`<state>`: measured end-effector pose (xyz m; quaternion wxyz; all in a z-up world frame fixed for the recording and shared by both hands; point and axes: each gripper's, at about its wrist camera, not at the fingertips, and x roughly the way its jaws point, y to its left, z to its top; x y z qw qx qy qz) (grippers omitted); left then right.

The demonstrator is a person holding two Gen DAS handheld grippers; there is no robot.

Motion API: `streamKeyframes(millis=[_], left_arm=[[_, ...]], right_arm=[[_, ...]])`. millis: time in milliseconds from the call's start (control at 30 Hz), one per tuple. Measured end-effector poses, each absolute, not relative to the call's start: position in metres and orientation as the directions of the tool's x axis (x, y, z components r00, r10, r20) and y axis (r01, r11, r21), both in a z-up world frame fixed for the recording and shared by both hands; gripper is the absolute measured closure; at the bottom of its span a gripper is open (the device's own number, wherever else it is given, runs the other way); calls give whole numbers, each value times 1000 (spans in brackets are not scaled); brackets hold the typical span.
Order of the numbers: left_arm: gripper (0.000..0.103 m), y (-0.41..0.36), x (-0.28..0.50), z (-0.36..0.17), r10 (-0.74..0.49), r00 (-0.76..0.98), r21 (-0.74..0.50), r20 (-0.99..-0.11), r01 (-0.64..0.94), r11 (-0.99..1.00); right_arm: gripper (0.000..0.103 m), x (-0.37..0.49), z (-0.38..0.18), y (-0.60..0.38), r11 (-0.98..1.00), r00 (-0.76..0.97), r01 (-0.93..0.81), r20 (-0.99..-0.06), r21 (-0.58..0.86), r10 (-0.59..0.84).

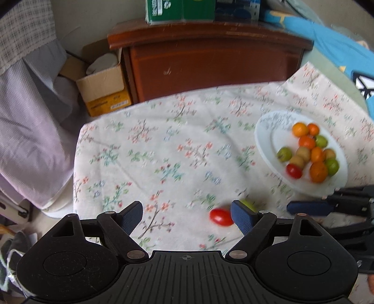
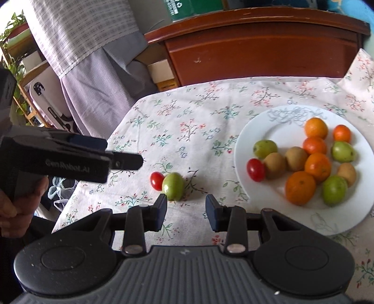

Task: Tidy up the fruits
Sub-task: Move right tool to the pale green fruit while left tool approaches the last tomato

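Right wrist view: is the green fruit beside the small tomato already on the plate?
No, the green fruit lies on the tablecloth touching the small tomato, left of the plate.

The side of the left gripper (image 2: 70, 161) bears the words "Gen Robot.AI" in pale letters, seen in the right wrist view. A green box (image 2: 184, 8) on top of the wooden cabinet (image 2: 257, 46) carries white print and a recycling sign, too blurred to read.
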<state>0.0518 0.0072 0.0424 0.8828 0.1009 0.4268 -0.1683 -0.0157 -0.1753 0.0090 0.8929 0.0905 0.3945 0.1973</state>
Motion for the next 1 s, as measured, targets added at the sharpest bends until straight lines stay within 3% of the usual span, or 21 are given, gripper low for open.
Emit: streamKeyframes(millis=[667,833,1000], left_arm=[[19,20,47,24,-165,565,100,-808,408,908],[20,20,48,23,-185,554,79,-812,419,905],[20,14,45,24,-218,553,70,-804,453,889]], right_arm=[[66,5,-7,-149,897,592,-339,-677,284,438],[77,7,-10,-147,898,601,-339,-670,280,435],[77,8,-3,-157,898,600,-321,-668,302,440]])
